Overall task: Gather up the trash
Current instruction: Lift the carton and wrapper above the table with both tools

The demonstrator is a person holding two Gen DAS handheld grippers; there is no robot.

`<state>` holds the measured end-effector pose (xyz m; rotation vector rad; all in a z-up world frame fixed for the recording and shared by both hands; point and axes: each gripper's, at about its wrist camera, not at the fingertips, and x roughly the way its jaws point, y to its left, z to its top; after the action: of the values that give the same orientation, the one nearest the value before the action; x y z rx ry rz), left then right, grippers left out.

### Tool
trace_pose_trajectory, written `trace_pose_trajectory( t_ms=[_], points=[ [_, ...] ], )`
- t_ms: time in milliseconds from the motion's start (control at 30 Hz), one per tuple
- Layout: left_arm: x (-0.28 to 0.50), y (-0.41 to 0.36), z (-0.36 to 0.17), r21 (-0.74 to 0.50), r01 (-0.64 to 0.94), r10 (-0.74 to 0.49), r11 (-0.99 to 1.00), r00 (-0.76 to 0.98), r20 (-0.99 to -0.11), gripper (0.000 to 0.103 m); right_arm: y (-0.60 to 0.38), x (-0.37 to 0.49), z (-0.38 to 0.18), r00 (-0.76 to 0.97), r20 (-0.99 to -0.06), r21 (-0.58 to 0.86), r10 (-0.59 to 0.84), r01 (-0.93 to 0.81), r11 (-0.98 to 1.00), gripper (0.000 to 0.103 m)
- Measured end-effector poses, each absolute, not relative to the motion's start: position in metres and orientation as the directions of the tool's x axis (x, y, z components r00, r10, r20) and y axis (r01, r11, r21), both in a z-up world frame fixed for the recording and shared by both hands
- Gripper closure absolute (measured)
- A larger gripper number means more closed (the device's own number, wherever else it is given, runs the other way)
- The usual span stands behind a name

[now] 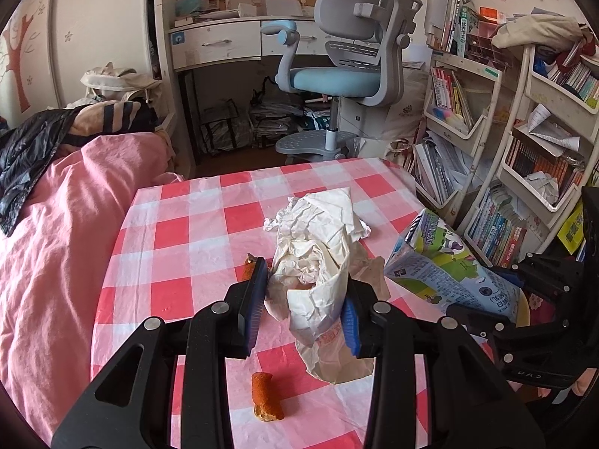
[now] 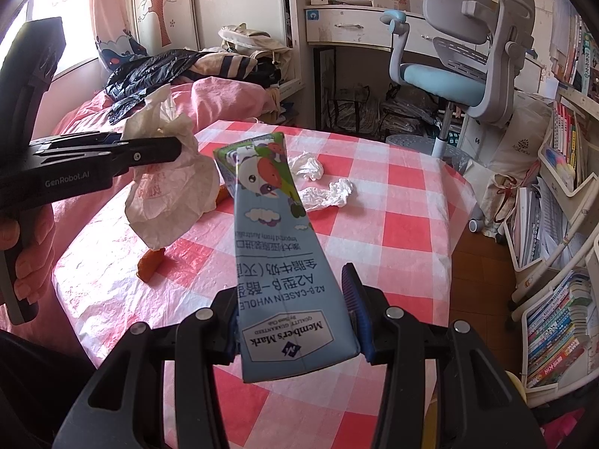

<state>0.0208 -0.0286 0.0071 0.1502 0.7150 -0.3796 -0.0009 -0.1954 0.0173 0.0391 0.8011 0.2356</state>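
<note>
My left gripper (image 1: 305, 299) is shut on a crumpled white paper bag (image 1: 318, 254) and holds it above the red-and-white checked table (image 1: 194, 232). The bag also shows in the right wrist view (image 2: 168, 194), lifted off the cloth. My right gripper (image 2: 294, 321) is shut on a blue and green milk carton (image 2: 273, 247), which also shows in the left wrist view (image 1: 445, 265). Two orange peel pieces (image 1: 265, 396) (image 1: 249, 267) lie on the cloth under the bag. Two crumpled white tissues (image 2: 309, 166) (image 2: 329, 194) lie further back on the table.
A bed with a pink quilt (image 1: 56, 224) runs along the table's left side. A grey and blue desk chair (image 1: 348, 60) stands beyond the far edge. Bookshelves (image 1: 524, 149) full of books stand close on the right.
</note>
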Motion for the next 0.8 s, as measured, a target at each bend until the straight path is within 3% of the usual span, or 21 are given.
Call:
trace_pose_trajectory(
  t_ms=[800],
  points=[
    [0.021, -0.064, 0.003, 0.008, 0.424, -0.31, 0.906, 0.675, -0.67, 0.069, -0.222, -0.007, 0.018, 0.685, -0.702, 0.14, 0.196, -0.137, 0.981, 0.057]
  ],
)
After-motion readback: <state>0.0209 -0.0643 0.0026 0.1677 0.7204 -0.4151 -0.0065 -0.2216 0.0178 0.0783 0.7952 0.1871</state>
